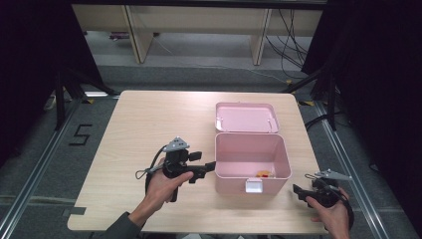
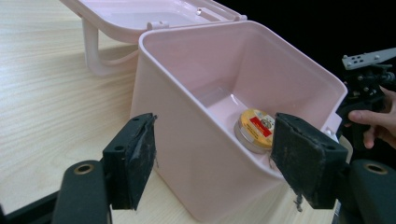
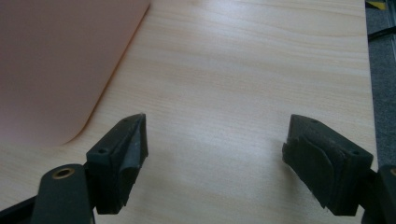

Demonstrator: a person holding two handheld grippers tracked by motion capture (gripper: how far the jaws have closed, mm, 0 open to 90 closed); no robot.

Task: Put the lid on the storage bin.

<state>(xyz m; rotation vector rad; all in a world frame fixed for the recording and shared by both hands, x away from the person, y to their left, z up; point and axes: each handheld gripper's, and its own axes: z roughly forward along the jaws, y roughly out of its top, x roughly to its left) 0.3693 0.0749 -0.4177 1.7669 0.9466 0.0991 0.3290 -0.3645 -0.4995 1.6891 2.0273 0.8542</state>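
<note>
An open pink box (image 1: 234,185) stands on the table's right half, its lid (image 1: 246,118) laid flat behind it. A round gold tin with a red label (image 2: 254,128) lies on the box floor and appears as a small yellow-red spot (image 1: 263,174) in the high view. My left gripper (image 1: 208,168) is held by a hand just left of the box, tips at its left wall. In the left gripper view its jaws (image 2: 217,161) stand open, with the box's near corner seen between them and nothing gripped. My right gripper (image 1: 298,191) hovers open over bare wood (image 3: 217,158), right of the box.
The wooden table (image 1: 149,129) has free room on its left half and far side. A white latch (image 1: 253,185) sits on the box's front wall. The other hand and its gripper (image 2: 369,79) show beyond the box. Dark curtains flank the table.
</note>
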